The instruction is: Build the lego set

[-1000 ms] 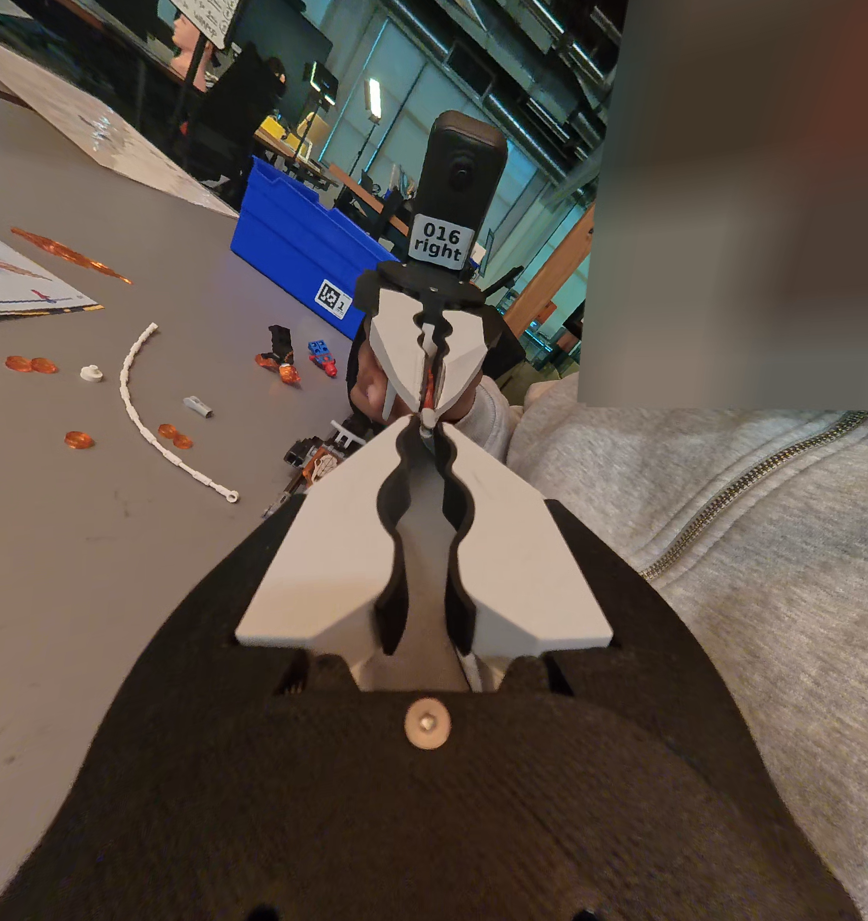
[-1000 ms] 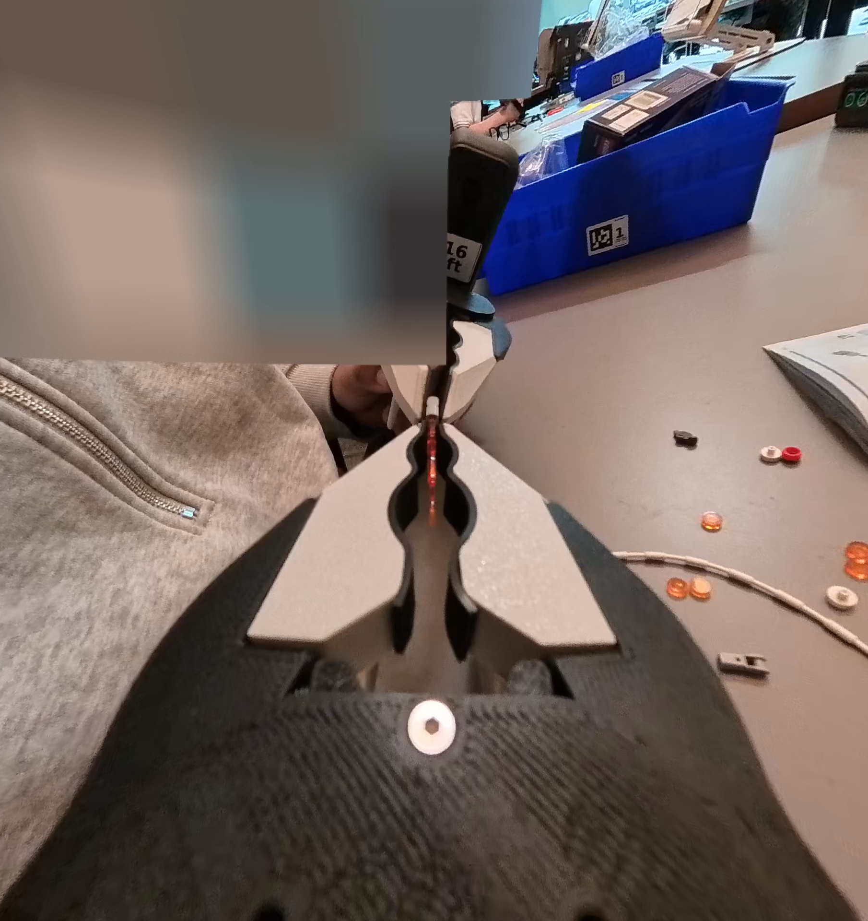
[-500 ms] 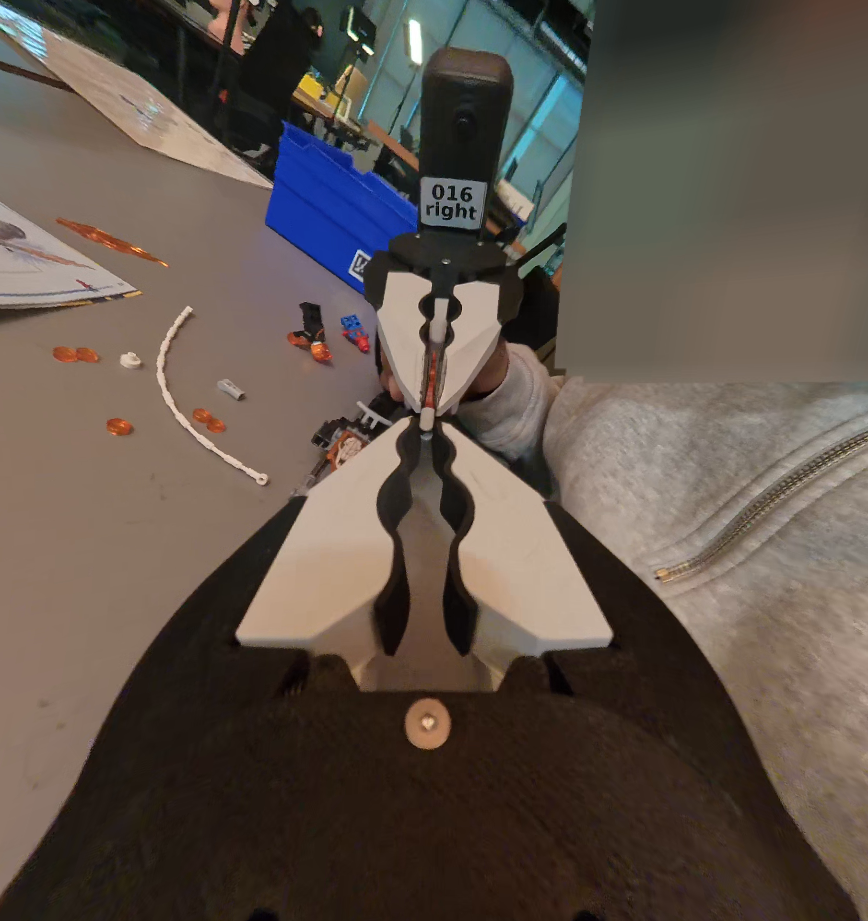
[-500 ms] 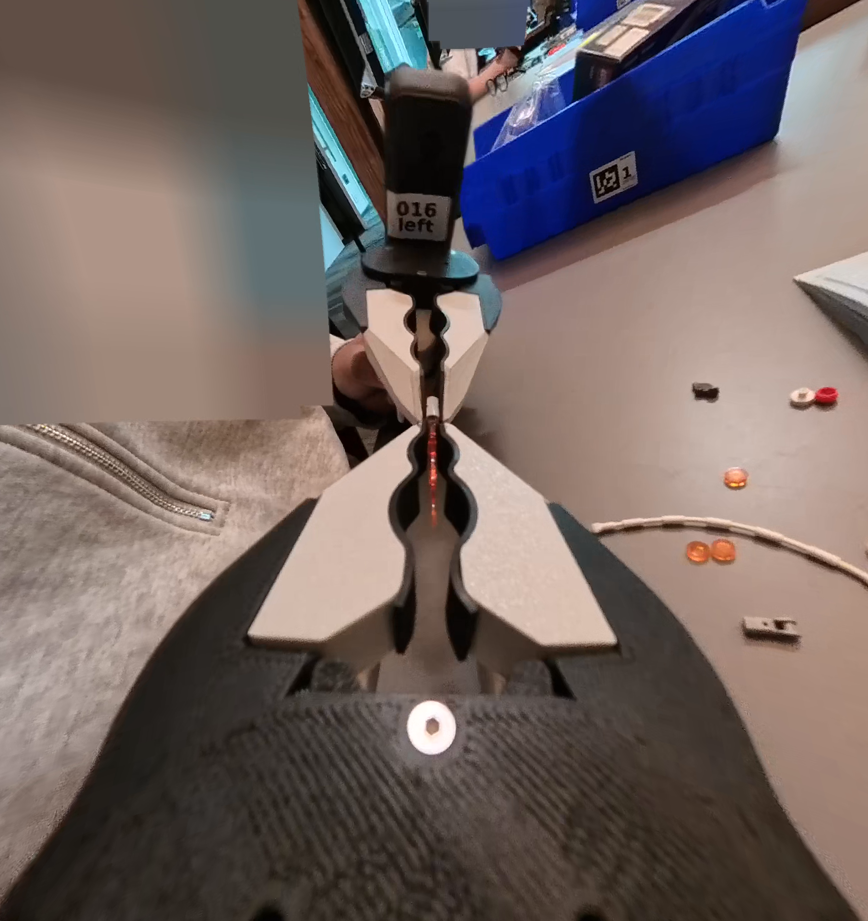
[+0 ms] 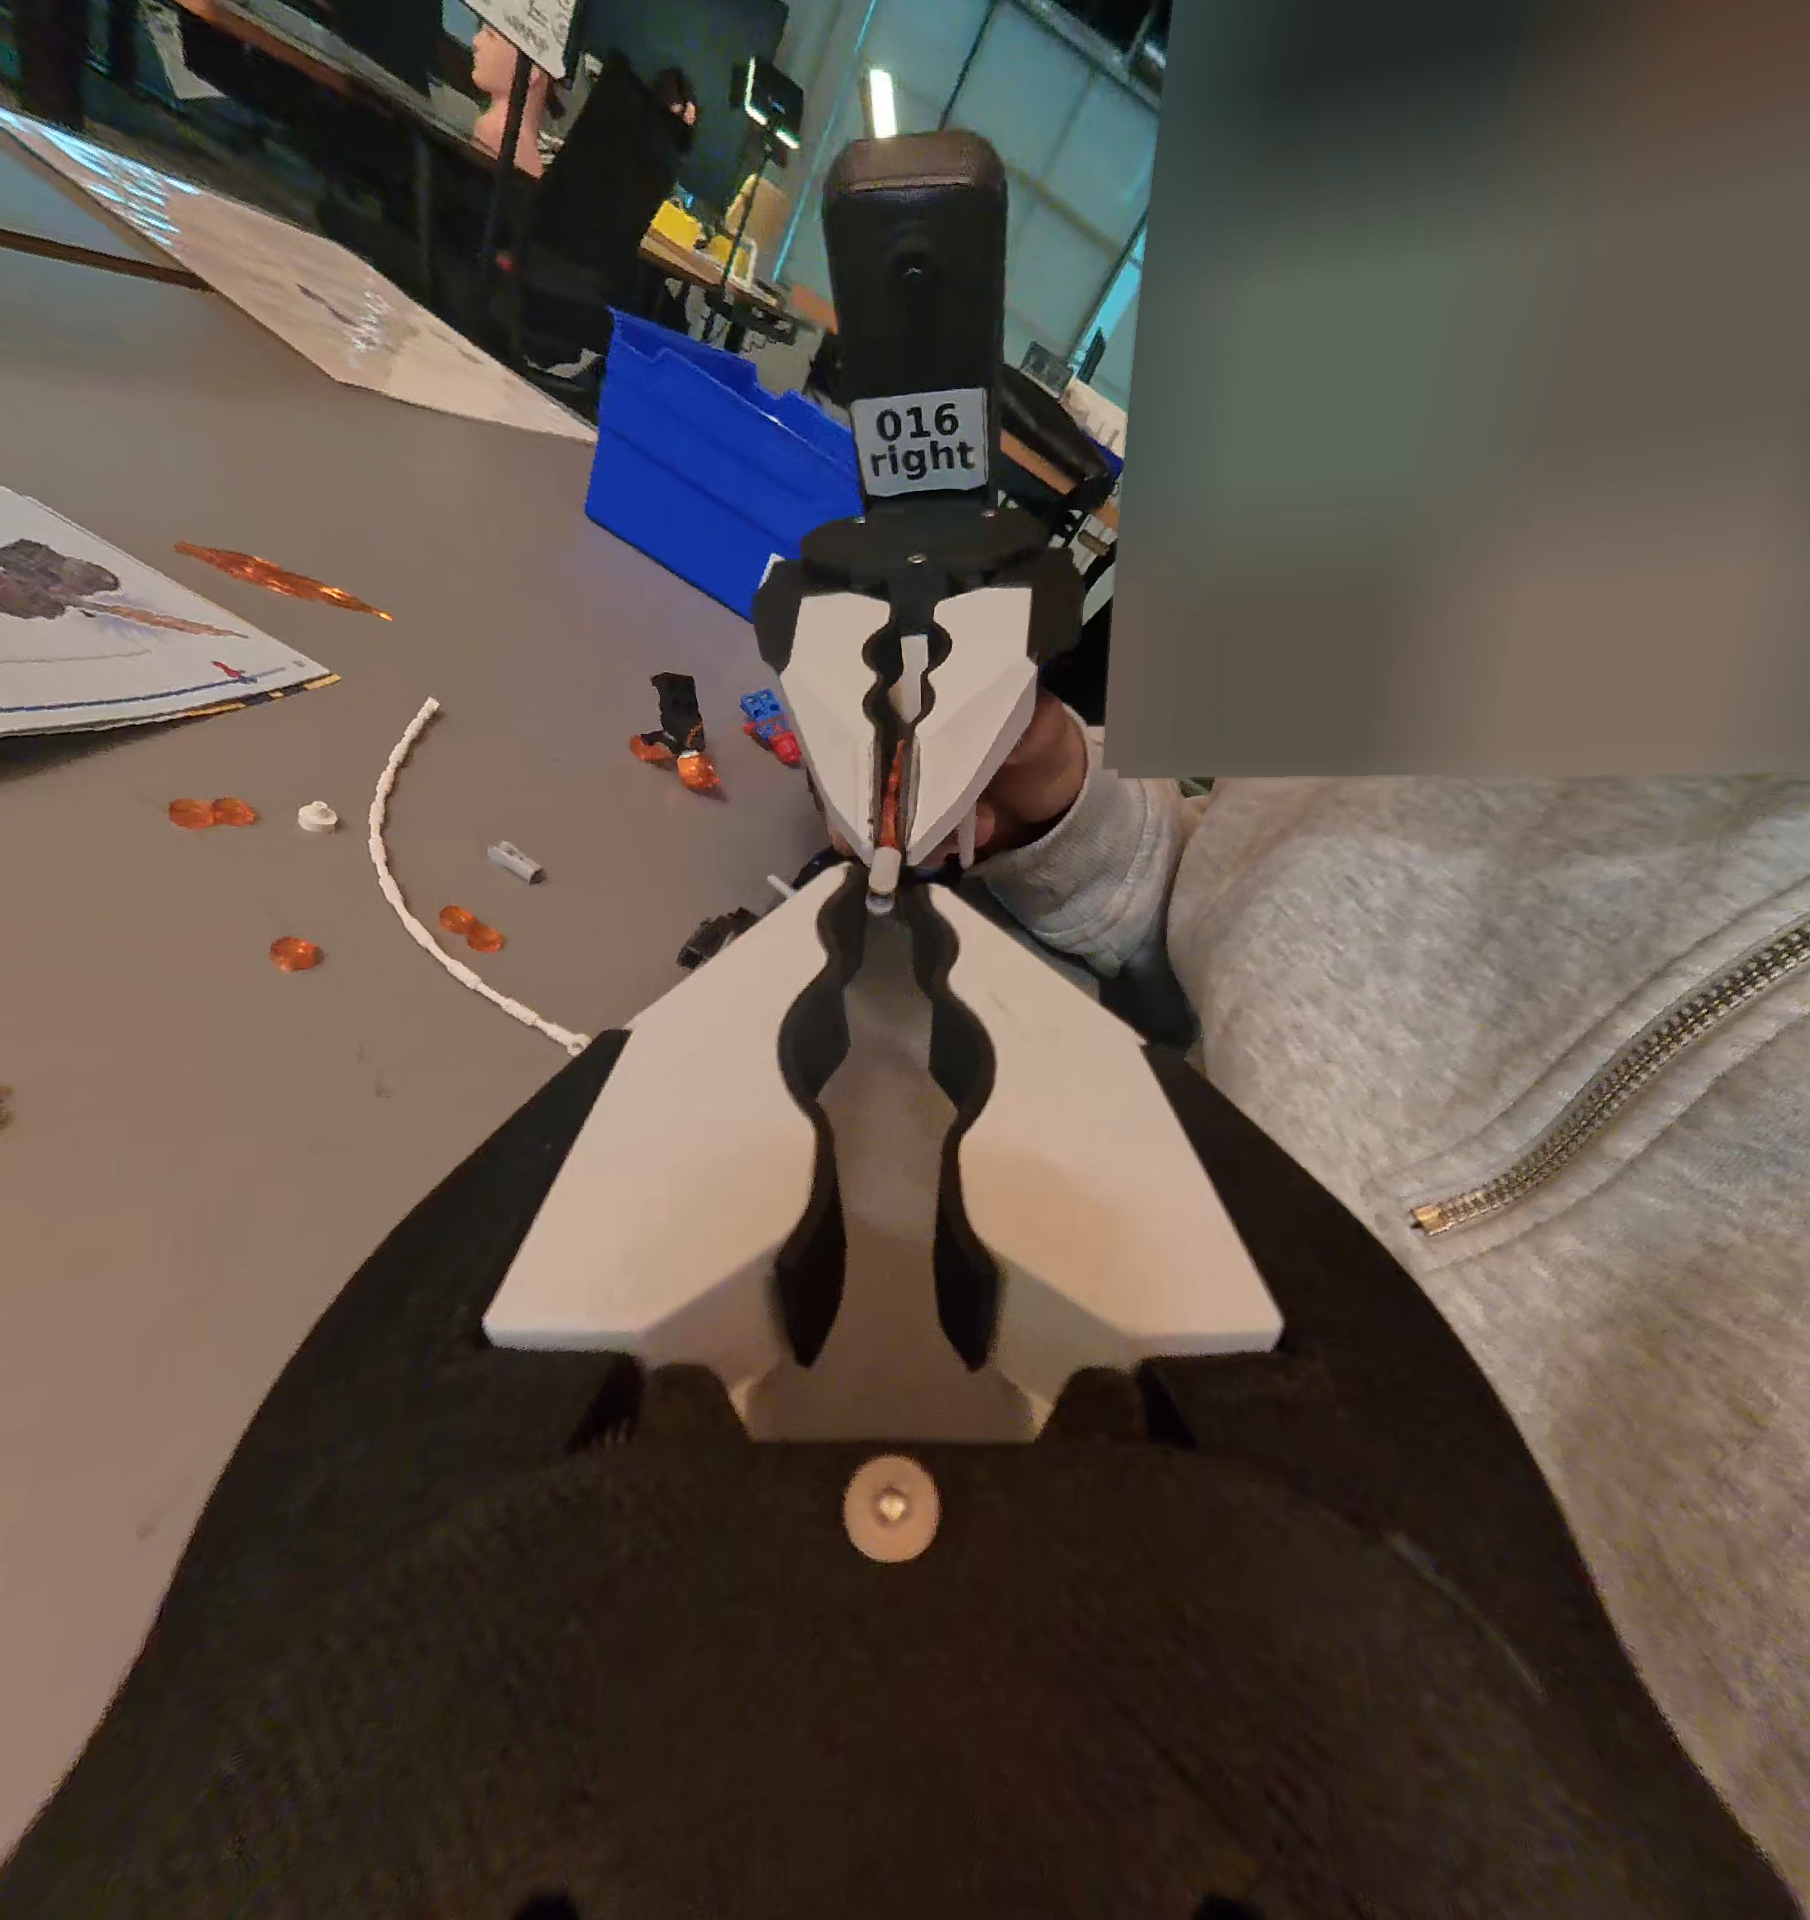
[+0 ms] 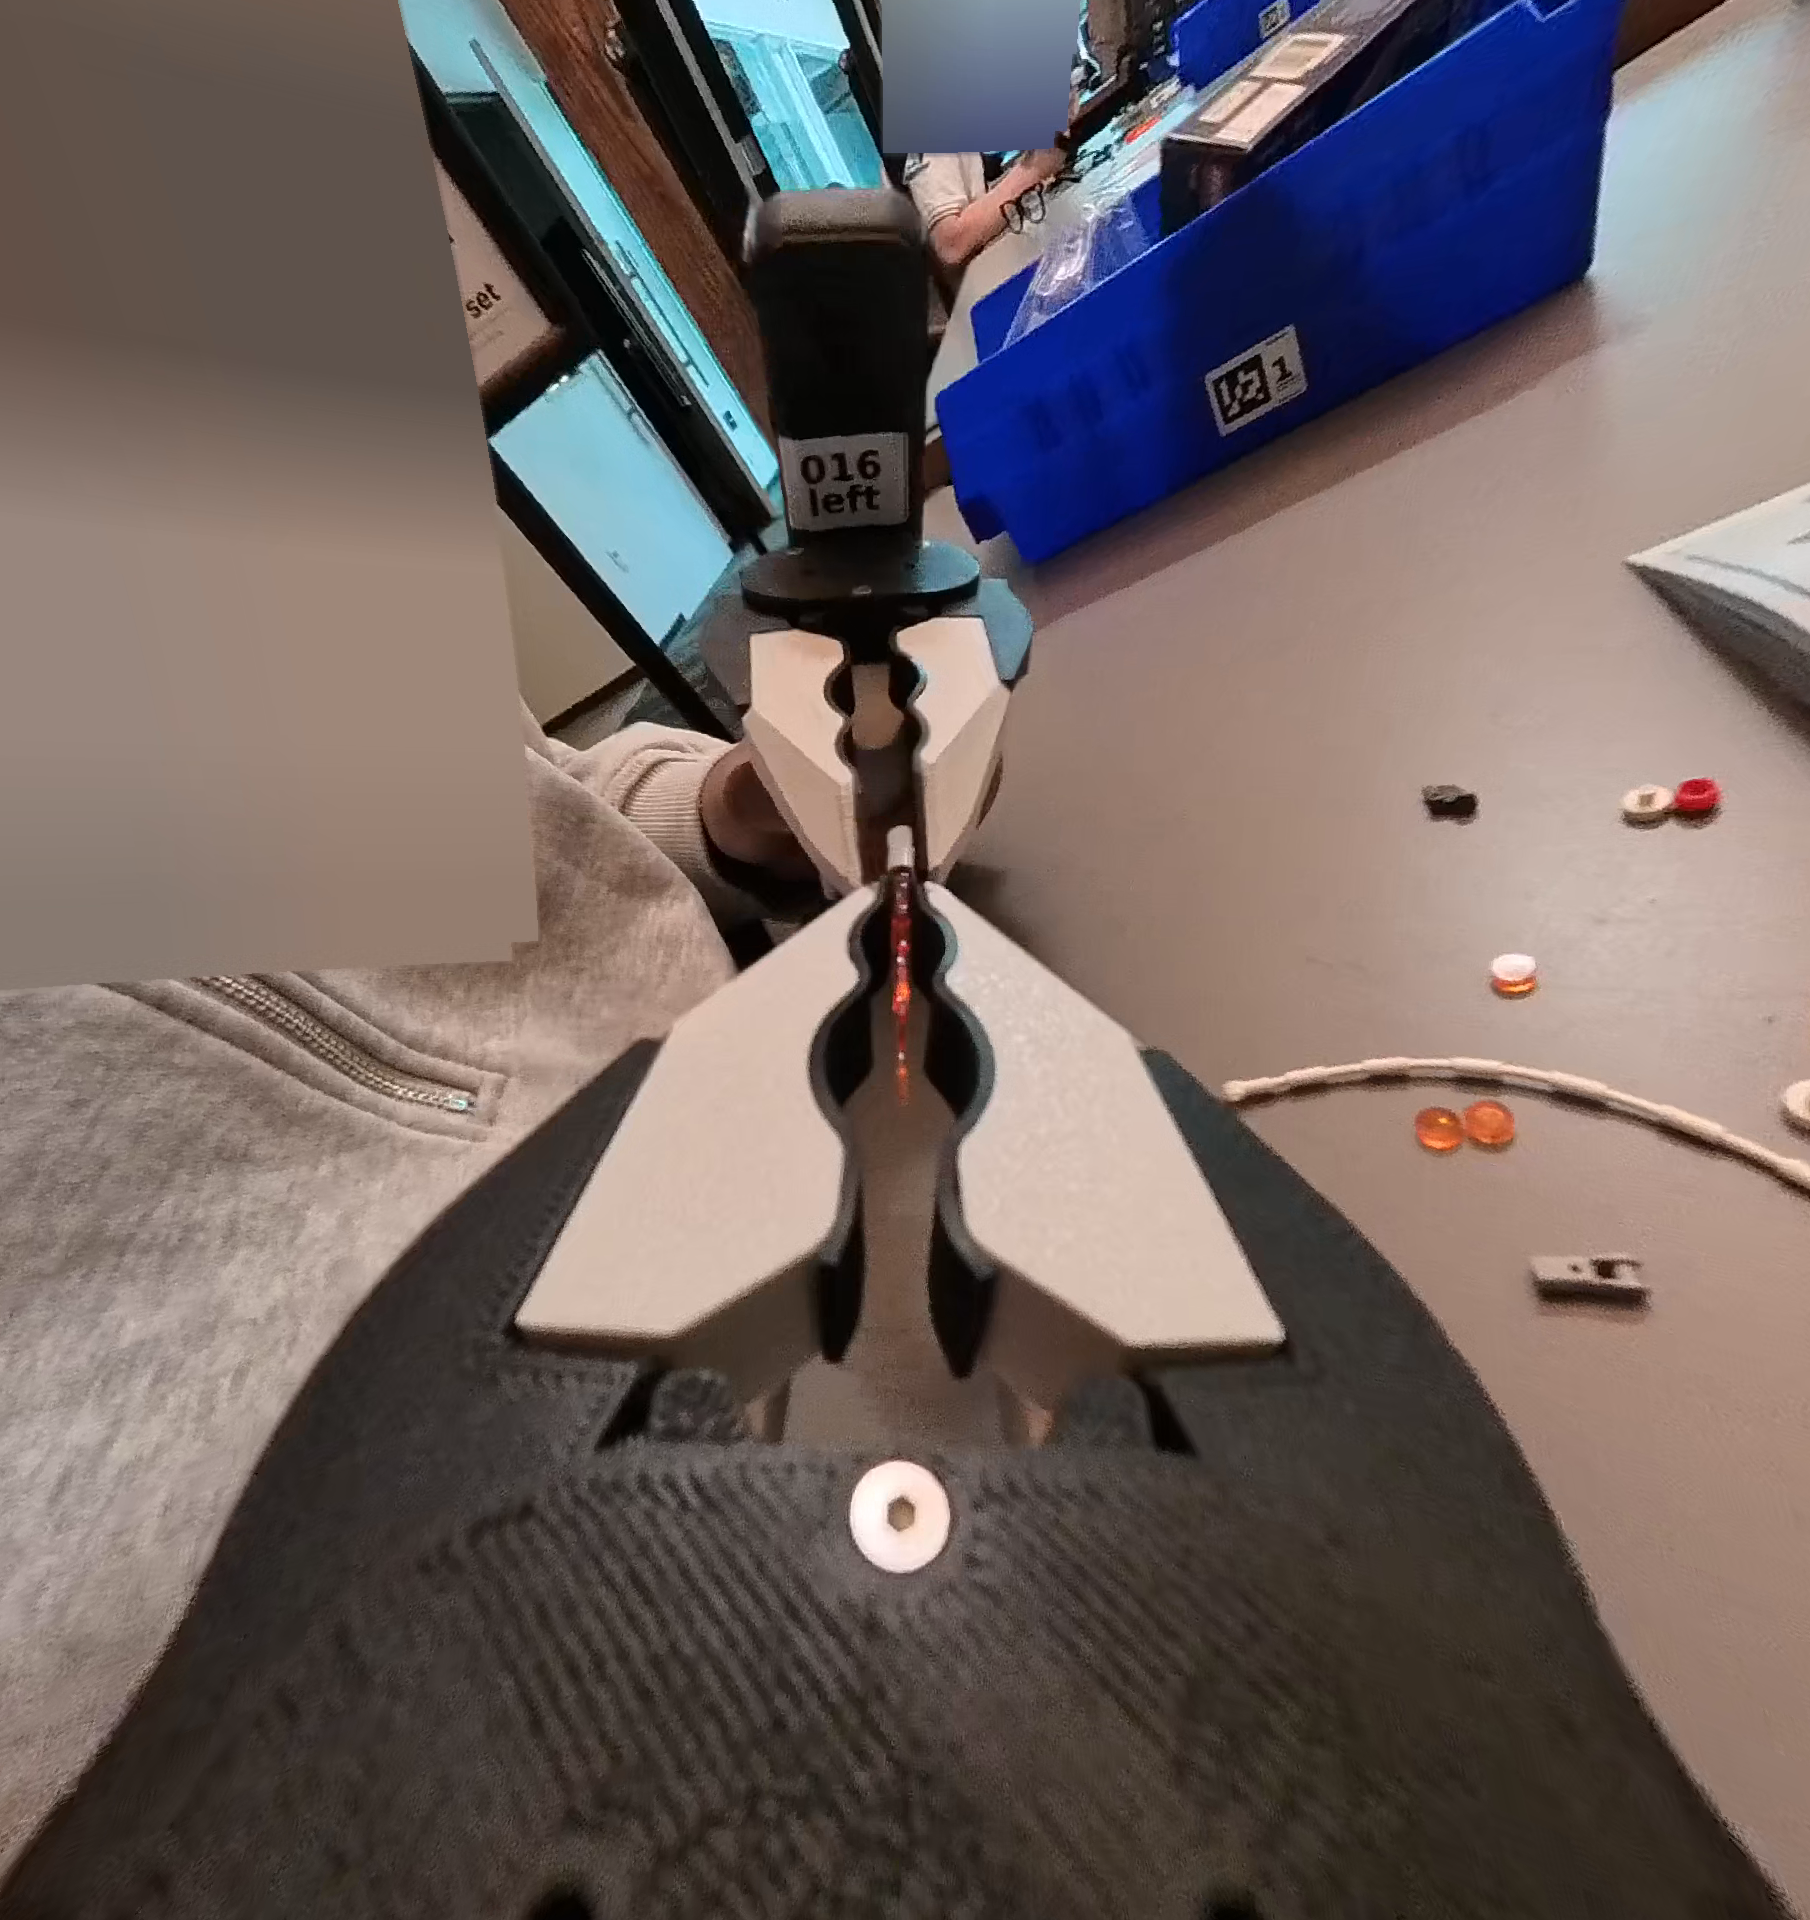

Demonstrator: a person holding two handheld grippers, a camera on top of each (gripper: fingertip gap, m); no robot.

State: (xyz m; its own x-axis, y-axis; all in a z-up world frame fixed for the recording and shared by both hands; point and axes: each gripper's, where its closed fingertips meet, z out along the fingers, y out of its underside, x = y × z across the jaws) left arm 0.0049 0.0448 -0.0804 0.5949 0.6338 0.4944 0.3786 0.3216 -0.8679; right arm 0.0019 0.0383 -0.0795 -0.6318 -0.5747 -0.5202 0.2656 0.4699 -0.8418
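Fingers of right gripper (image 6: 902,902) pinching orange flame piece (image 6: 899,987), left gripper (image 5: 877,896) clamping small white peg (image 5: 883,871), tip to tip above table (image 5: 205,1143). Slight misalignment could pop either loose.

Our right gripper (image 6: 899,914) pinches a thin orange piece (image 6: 899,997) lengthwise between its closed jaws. Just beyond their tips, the left gripper (image 6: 896,852) meets us, clamping a small white piece (image 6: 900,844).
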